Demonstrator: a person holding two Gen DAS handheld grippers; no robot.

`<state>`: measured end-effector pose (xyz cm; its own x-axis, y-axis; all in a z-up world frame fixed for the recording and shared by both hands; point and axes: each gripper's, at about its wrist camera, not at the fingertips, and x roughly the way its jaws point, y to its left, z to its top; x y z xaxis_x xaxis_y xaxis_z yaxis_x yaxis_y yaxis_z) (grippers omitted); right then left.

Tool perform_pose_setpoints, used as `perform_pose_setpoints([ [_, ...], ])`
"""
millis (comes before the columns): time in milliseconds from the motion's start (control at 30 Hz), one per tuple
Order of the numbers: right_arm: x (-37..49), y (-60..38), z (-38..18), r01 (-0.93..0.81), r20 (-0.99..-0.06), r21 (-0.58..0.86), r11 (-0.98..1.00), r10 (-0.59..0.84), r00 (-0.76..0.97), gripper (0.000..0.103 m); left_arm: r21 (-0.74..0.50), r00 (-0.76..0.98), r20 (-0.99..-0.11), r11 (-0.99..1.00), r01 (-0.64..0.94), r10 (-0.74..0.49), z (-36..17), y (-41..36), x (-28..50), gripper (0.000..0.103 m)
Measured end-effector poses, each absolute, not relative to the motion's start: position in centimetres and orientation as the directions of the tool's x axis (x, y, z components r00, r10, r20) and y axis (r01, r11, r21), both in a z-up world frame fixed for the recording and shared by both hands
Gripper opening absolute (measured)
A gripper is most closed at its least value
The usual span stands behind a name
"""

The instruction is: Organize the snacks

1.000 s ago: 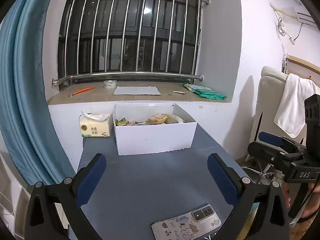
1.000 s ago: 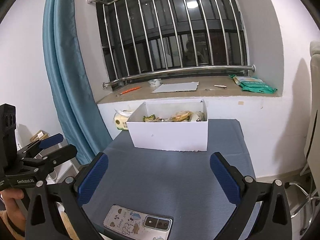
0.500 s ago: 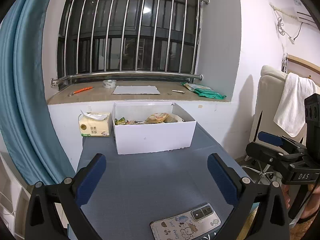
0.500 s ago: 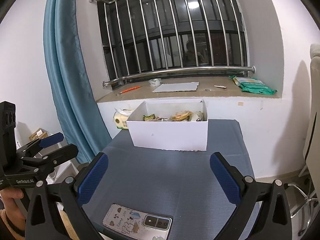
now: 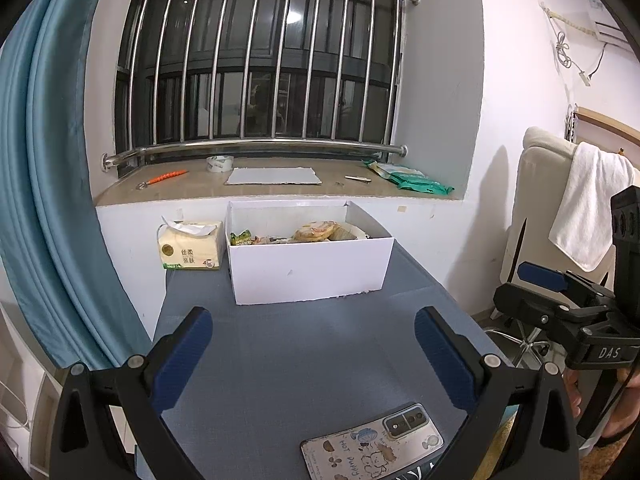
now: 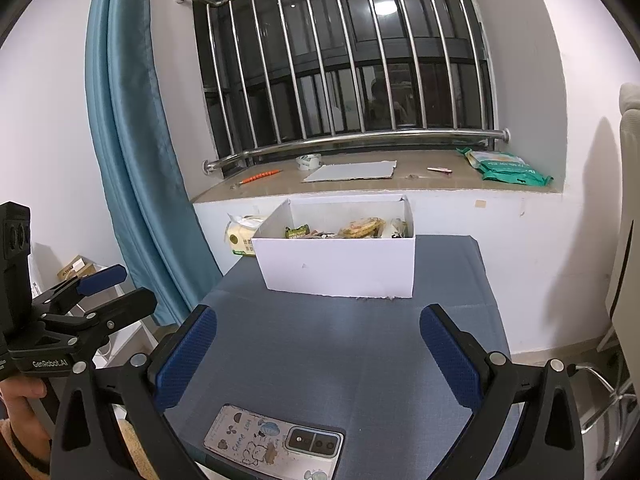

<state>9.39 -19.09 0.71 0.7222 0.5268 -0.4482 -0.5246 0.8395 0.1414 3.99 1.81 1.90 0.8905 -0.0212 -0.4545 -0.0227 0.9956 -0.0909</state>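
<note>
While the snacks (image 5: 316, 233) sit in the box (image 5: 310, 270) well ahead of your left tongs (image 5: 316, 354) and right tongs (image 6: 320, 354), both spread and empty, the table (image 5: 304, 352) between fits start or finish alike.

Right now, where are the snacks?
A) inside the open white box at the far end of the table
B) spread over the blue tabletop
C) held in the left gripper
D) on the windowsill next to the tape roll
A: the snacks sit inside the white box at the table's far end, while the left gripper and right gripper are both open and hold nothing.
</note>
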Motion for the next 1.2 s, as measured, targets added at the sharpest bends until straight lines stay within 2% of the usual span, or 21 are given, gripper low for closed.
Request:
perform_pose_setpoints([
  [1200,9.13,-18.33,0.32,-0.531,-0.460,0.126,0.838,0.524,0.717,0.103,-0.095,0.886,-0.463,0.995,-0.021,-0.025,1.32,2.09,3.84,0.103],
])
